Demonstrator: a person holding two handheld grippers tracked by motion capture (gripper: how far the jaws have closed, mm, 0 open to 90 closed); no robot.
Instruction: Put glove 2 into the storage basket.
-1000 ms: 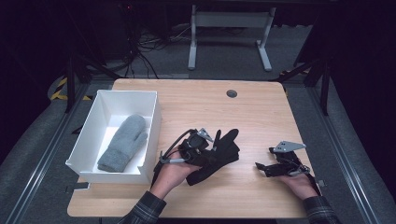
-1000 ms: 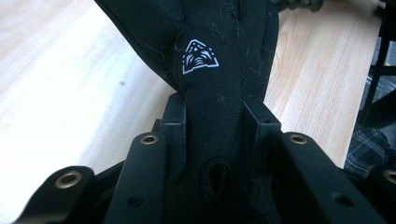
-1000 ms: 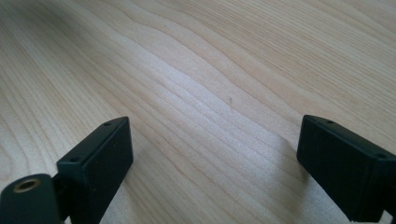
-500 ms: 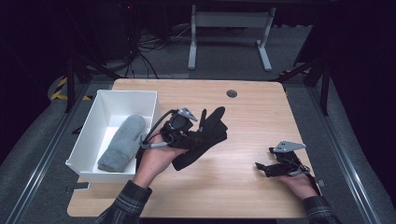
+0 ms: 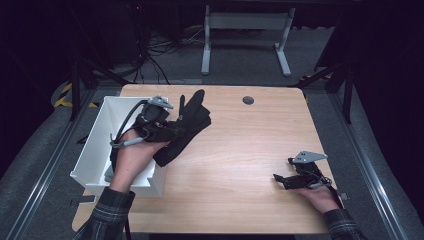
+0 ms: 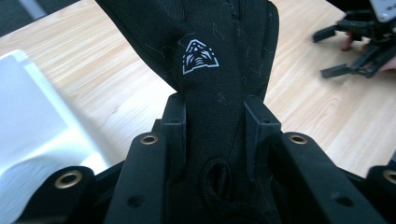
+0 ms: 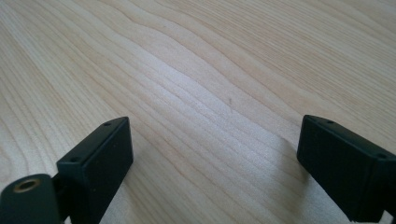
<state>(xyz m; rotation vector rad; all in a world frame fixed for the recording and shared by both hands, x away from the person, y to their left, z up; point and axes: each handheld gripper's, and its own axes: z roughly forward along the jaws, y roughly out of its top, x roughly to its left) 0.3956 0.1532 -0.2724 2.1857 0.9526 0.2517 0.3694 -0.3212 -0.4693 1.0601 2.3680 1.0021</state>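
A black glove (image 5: pixel 194 116) with a white emblem hangs above the table, over the near right edge of the white box (image 5: pixel 95 150). My left gripper (image 5: pixel 174 130) is shut on it. In the left gripper view the glove (image 6: pixel 219 60) is pinched between the two jaws of that gripper (image 6: pixel 212 126), and its fingers stick out beyond them. My right gripper (image 5: pixel 286 181) rests low at the table's near right, open, and the left gripper view catches it farther off (image 6: pixel 359 51). Its own view shows the right gripper (image 7: pixel 215 163) with jaws wide apart over bare wood (image 7: pixel 210 70).
The white box (image 6: pixel 32 116) stands on the table's left side; a bit of grey cloth (image 5: pixel 107 175) shows in it beside the person's forearm. A round dark grommet (image 5: pixel 248 100) sits near the table's far edge. A metal desk frame (image 5: pixel 245 30) stands on the floor beyond.
My left gripper has carried the black glove up and leftward, from the table's middle to the edge of the white box. The right gripper has stayed put.
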